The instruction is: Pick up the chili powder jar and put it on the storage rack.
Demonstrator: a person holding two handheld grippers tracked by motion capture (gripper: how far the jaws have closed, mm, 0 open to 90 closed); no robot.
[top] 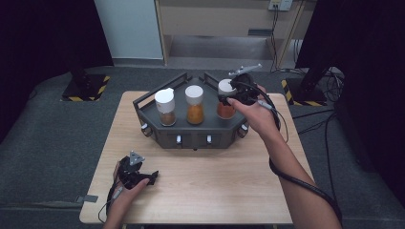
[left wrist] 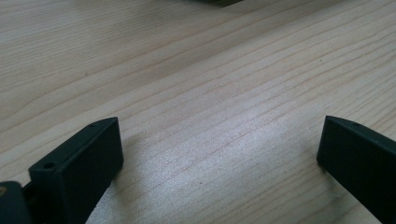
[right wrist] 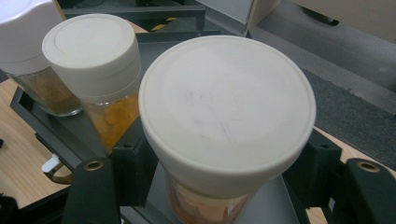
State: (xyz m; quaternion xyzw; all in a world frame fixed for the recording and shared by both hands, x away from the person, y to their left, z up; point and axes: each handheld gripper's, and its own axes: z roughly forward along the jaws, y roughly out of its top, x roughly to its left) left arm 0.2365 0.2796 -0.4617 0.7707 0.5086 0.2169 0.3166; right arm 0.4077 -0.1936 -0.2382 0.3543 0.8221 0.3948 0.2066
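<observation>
Right gripper view shows the right gripper (right wrist: 224, 186) clamped on the right-hand spice jar (right wrist: 219, 135) just below its white lid, at the right end of the dark tray (top: 143, 106) beside 2 other jars. A straight vertical lift should clear them. The left gripper (left wrist: 219, 154) rests apart on the wooden table (left wrist: 187, 70).

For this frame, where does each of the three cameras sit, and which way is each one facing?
High view: above the person's side, looking forward and down on the pale wooden table; both forearms enter from below.
Left gripper view: rides the left claw, low over bare wood; its open black jaws show.
Right gripper view: rides the right claw, looking down on the white-lidded glass jar of orange spice it grips.
Shared: that jar and the dark grey angular tray appear in the high and right gripper views.
</observation>
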